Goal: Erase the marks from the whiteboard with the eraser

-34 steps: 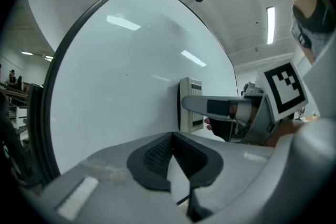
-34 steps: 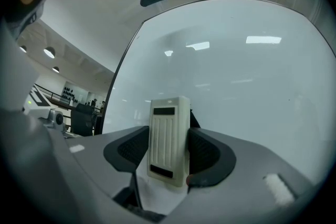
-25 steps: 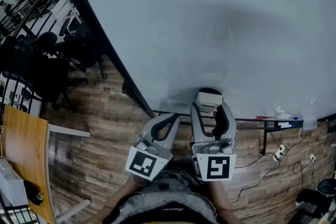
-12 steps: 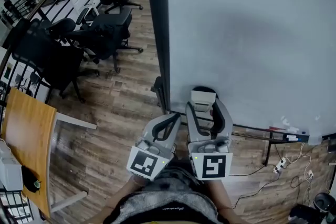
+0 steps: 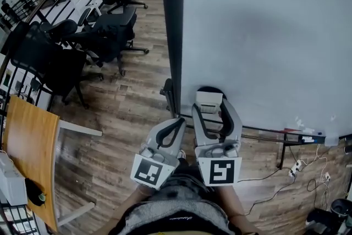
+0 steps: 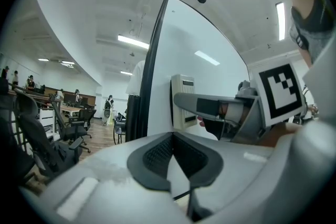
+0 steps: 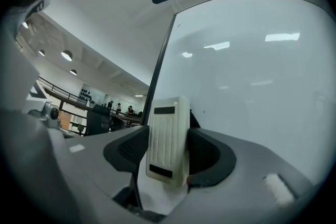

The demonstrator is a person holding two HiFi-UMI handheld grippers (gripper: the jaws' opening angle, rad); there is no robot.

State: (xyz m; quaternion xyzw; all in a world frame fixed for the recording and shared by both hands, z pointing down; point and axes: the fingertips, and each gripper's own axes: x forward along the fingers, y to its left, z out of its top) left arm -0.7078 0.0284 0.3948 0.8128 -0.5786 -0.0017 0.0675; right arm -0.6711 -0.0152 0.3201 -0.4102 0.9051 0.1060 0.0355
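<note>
The whiteboard [image 5: 264,36] fills the upper right of the head view, and I see no clear marks on it, only faint smudges low at the right. Its dark left edge [image 5: 173,25] runs upright. My right gripper [image 5: 212,106] is shut on the white ribbed eraser [image 5: 209,99], held just before the board's lower left part. In the right gripper view the eraser [image 7: 168,141] stands upright between the jaws of the right gripper [image 7: 169,157], with the whiteboard [image 7: 252,86] behind. My left gripper [image 5: 177,125] hangs beside it, shut and empty. The left gripper [image 6: 173,149] looks past the eraser [image 6: 182,99].
Black office chairs [image 5: 104,30] stand on the wood floor to the left of the board. A wooden desk [image 5: 25,157] lies at the far left. The board's tray [image 5: 275,132] carries small items, and cables with a power strip [image 5: 297,165] lie below it. People [image 6: 79,97] stand far off.
The head view has swung: the board's left edge went from slanted to upright and chairs came into view. Both grippers keep their places, the right one still shut on the eraser.
</note>
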